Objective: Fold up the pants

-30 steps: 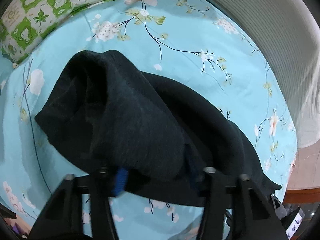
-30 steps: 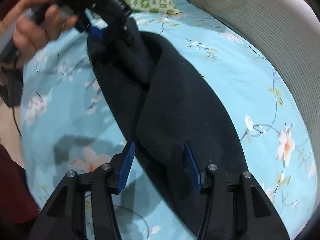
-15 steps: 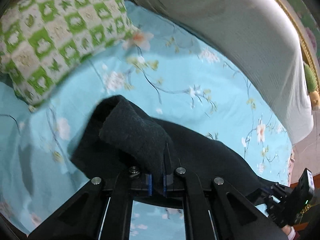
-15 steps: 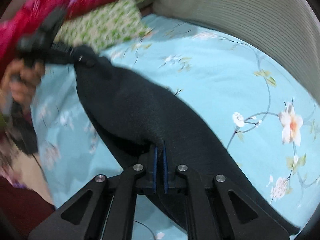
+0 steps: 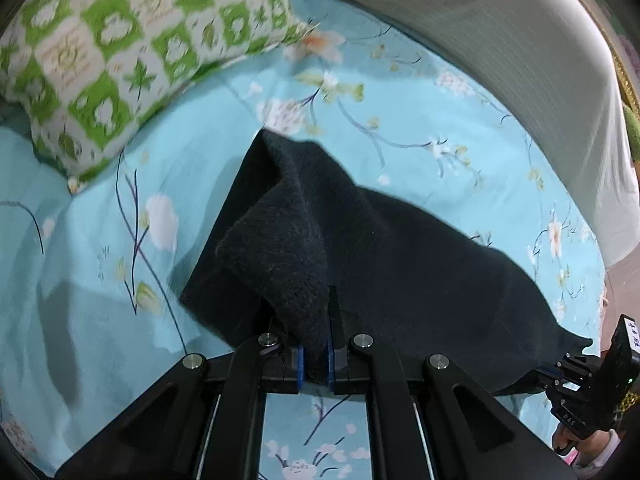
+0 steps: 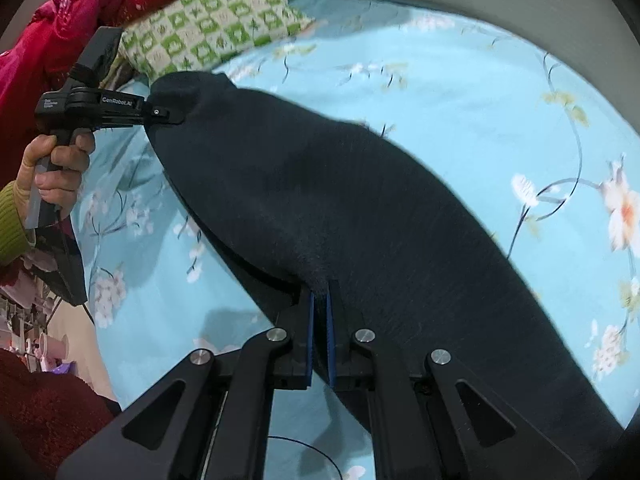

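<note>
The black fleece pants (image 5: 400, 264) lie across the light blue flowered bed sheet (image 5: 440, 128). My left gripper (image 5: 314, 354) is shut on a raised fold at one end of the pants. In the right wrist view the pants (image 6: 360, 208) stretch from far left to near right, and my right gripper (image 6: 319, 320) is shut on their near edge. The left gripper (image 6: 164, 114) shows there at the far left, pinching the pants' far end, held by a hand (image 6: 52, 176). The right gripper's body (image 5: 588, 384) shows at the left view's lower right edge.
A green and white checked pillow (image 5: 100, 52) lies at the head of the bed. A grey ribbed cushion (image 5: 520, 40) runs along the far side. Red fabric (image 6: 72, 8) is piled beside the pillow (image 6: 208, 24). The bed edge is at the lower left in the right wrist view.
Both grippers have shut on the pants, which stood between open jaws a second ago. The held edges have since lifted and the pants are pulled out longer and flatter between the grippers.
</note>
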